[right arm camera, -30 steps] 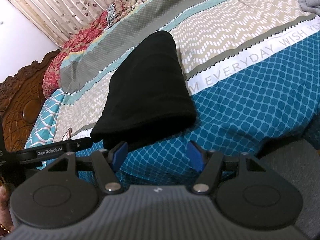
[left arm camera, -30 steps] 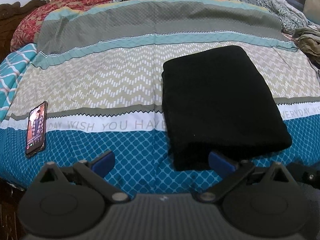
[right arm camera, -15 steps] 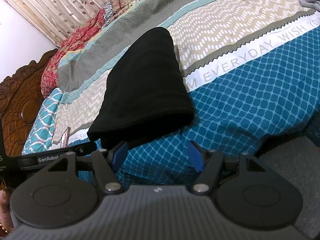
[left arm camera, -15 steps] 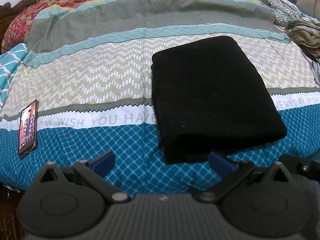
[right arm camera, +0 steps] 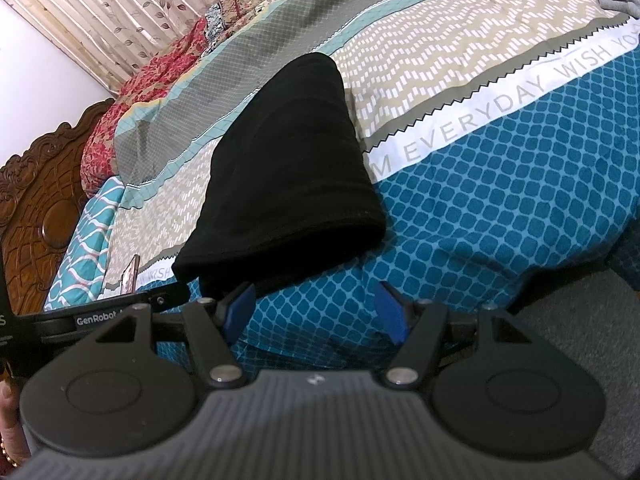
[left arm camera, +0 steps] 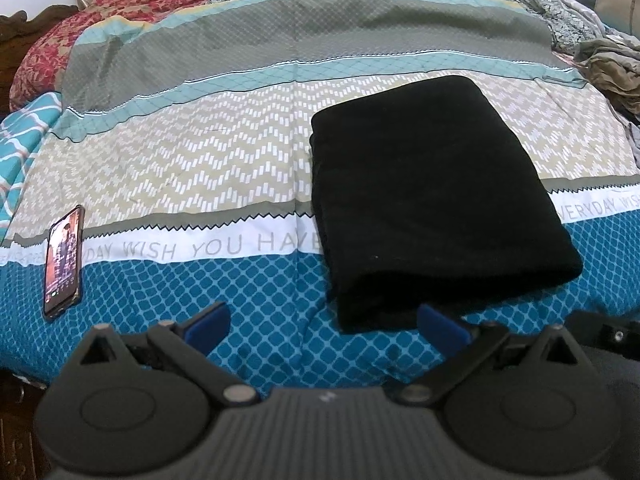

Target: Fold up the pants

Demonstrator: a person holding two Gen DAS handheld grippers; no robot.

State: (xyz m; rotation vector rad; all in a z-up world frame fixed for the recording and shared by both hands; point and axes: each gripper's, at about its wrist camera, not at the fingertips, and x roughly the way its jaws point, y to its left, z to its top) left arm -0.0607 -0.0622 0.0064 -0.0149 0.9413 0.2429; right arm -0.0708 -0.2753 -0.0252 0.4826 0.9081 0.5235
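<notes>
Black pants [left arm camera: 432, 196] lie folded into a thick rectangle on the patterned bedspread [left arm camera: 200, 168], right of centre in the left wrist view. They also show in the right wrist view [right arm camera: 288, 164], upper left of centre. My left gripper [left arm camera: 324, 326] is open and empty, held just short of the near edge of the pants. My right gripper [right arm camera: 316, 312] is open and empty, near the pants' front right corner. Neither gripper touches the pants.
A phone [left arm camera: 63, 256] with a lit screen lies on the bed at the left. A heap of other clothes [left arm camera: 612, 72] sits at the far right. A carved wooden headboard [right arm camera: 36, 208] and a curtain [right arm camera: 132, 12] stand at the left of the bed.
Both grippers have stayed open and shifted only slightly; the view of the pants has drifted a little, and the pants themselves have not moved.
</notes>
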